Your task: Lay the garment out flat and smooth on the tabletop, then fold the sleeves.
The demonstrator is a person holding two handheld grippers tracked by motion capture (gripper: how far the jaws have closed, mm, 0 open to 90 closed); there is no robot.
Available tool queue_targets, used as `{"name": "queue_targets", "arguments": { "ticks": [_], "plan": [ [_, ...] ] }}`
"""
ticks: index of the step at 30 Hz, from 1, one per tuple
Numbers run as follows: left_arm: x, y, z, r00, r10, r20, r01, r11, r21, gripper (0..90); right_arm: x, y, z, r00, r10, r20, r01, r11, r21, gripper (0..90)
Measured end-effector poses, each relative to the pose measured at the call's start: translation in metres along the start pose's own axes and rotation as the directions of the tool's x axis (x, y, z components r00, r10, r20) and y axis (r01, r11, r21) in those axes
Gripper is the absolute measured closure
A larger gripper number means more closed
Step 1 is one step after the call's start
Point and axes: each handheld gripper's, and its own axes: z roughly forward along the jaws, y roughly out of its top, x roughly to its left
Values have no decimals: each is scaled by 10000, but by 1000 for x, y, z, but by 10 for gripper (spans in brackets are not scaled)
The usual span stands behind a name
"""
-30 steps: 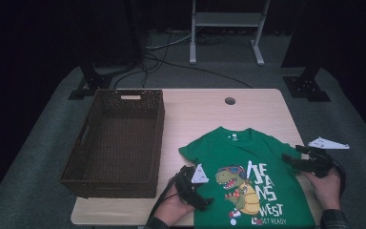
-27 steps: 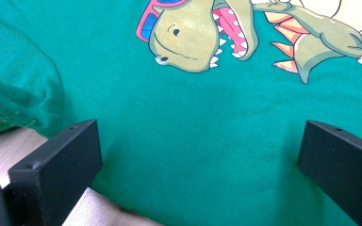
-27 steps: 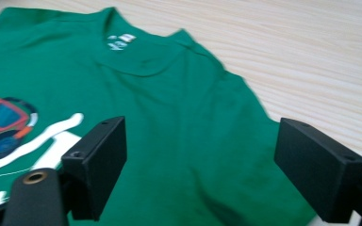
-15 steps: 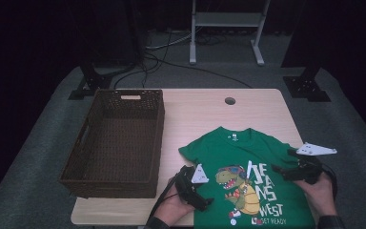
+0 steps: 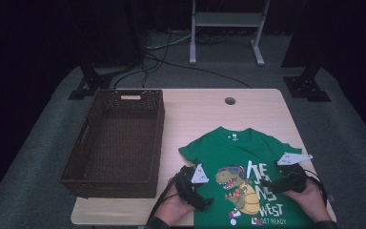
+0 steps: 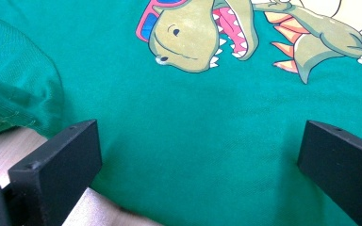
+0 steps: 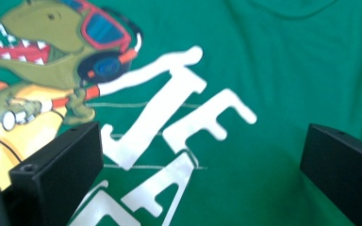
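1. A green dinosaur-print T-shirt [image 5: 248, 181] is spread face up on the near right part of the wooden table [image 5: 205, 112], collar pointing away from the person. An empty dark wicker basket [image 5: 116, 143] stands just beside it on the left.
2. The left gripper [image 5: 198, 191] is held at the shirt's left edge, below the sleeve. In the left gripper view its jaws stand wide apart over flat green cloth [image 6: 193, 141] — nothing is pinched.
3. The right gripper [image 5: 279, 183] is held over the printed lettering [image 7: 169, 122] on the shirt's right half. Its jaws have just been opening and now gape fully; only flat fabric lies between them, none of it gripped.
4. Judged step: both side edges are about to be taken, probably for a fold before the basket.
5. For a clean pick, each lower jaw should be slid under the hem edge rather than pressed onto the middle of the cloth — a mid-panel pinch would bunch the print.
6. Both layers should be caught together, at matching heights on either side.
7. Closing should be simultaneous, and the lift even, so the shirt is not skewed.
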Motion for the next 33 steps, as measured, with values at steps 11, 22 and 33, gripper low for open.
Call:
{"name": "queue_targets", "arguments": {
  "ticks": [11,22,33],
  "plan": [
    [-1,1,0,9999,-157,-43,157,9999,-51,0,2,-7,3,10000,49,13,-49,9997,-230,0],
    [1,7,-1,9988,-464,166,471,9979,-437,0,1,-8,2,10000,21,-38,-22,9997,-239,0],
    [7,16,-6,9978,-626,212,640,9952,-740,0,-5,-11,-1,10000,8,-58,-10,9997,-233,0]
  ]
}}
